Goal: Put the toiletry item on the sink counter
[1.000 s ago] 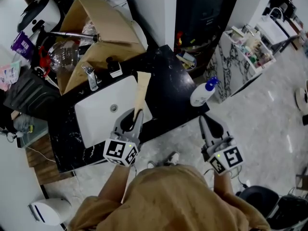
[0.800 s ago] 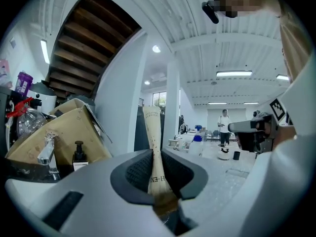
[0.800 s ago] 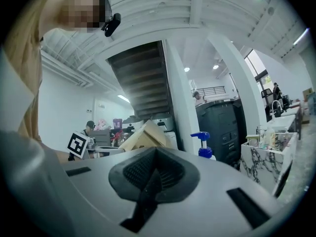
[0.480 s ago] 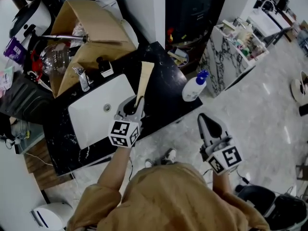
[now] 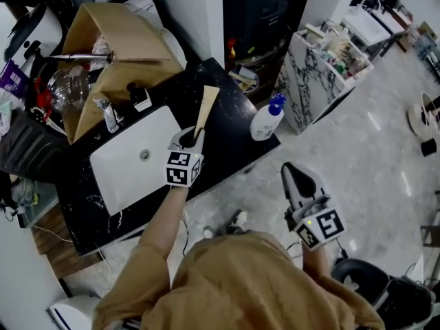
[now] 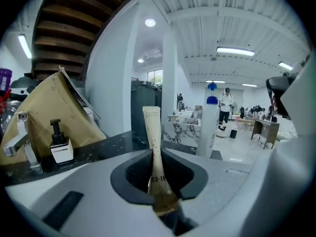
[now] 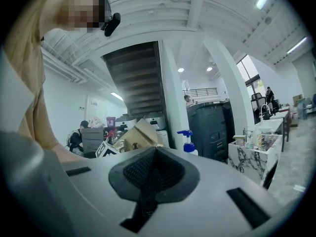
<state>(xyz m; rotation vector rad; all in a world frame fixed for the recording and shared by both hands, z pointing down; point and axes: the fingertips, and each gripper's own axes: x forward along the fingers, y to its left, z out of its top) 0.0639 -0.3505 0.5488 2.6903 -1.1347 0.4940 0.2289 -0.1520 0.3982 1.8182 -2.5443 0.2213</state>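
The toiletry item is a beige squeeze tube point(image 5: 205, 108). My left gripper point(image 5: 188, 140) is shut on its lower end and holds it over the black sink counter point(image 5: 230, 139), just right of the white basin point(image 5: 127, 163). In the left gripper view the tube point(image 6: 153, 127) sticks out straight ahead from between the jaws of the left gripper point(image 6: 159, 179). Whether it touches the counter I cannot tell. My right gripper point(image 5: 298, 179) hangs over the floor in front of the counter. In its own view the right gripper point(image 7: 154, 174) is shut with nothing in it.
A white pump bottle with a blue top point(image 5: 266, 120) stands near the counter's right corner. A faucet point(image 5: 106, 113) and a small soap dispenser point(image 5: 141, 97) stand behind the basin, with an open cardboard box point(image 5: 117, 43) behind them. A marble-patterned shelf unit point(image 5: 323, 67) is further right.
My left gripper has carried the tube forward, from the basin's front edge to further over the counter beside the basin. The right gripper has stayed about where it was.
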